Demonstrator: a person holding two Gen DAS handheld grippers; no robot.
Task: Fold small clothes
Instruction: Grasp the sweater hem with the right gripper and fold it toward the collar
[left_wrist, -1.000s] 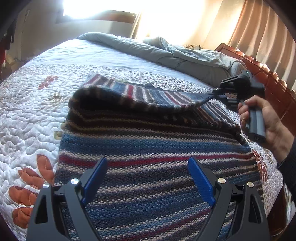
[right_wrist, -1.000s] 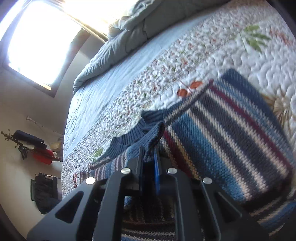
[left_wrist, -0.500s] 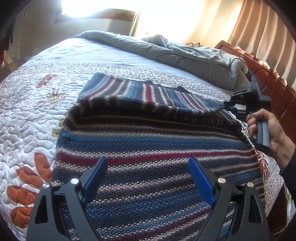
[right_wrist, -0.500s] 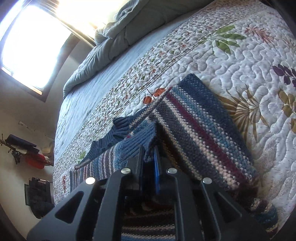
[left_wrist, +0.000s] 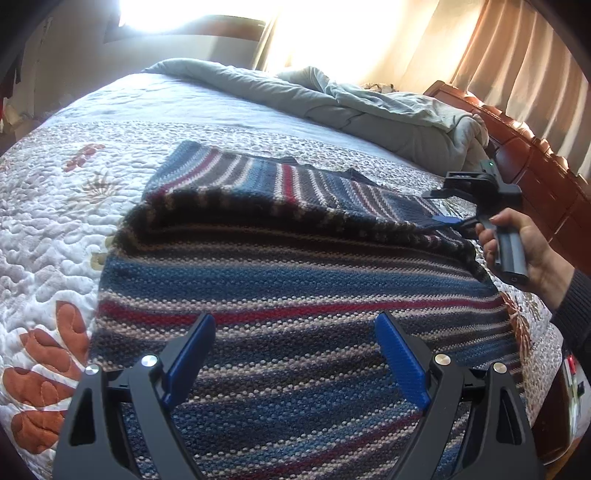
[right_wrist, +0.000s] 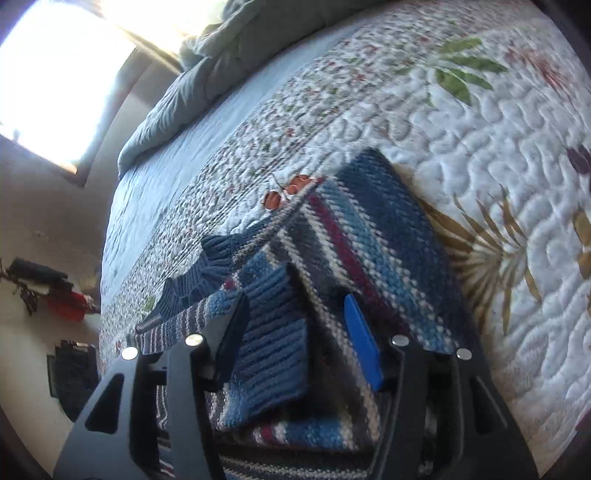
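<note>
A striped knit sweater (left_wrist: 295, 273) in blue, red and grey lies on the quilted bed, its far part folded over toward me. My left gripper (left_wrist: 295, 350) is open and empty just above the sweater's near part. My right gripper (right_wrist: 295, 332) is open, its blue pads either side of the ribbed blue hem (right_wrist: 273, 350), which lies loose on the folded sweater (right_wrist: 369, 240). The right gripper also shows in the left wrist view (left_wrist: 452, 220) at the sweater's right edge, held by a hand.
The floral quilt (left_wrist: 55, 221) covers the bed. A rumpled grey duvet (left_wrist: 332, 103) lies at the far end. A wooden bed frame (left_wrist: 535, 155) runs along the right, with curtains behind it. A bright window is at the back.
My right gripper carried the sweater's edge across and down, laying the fold flat, then opened and let the hem go. My left gripper stayed open and hardly moved.
</note>
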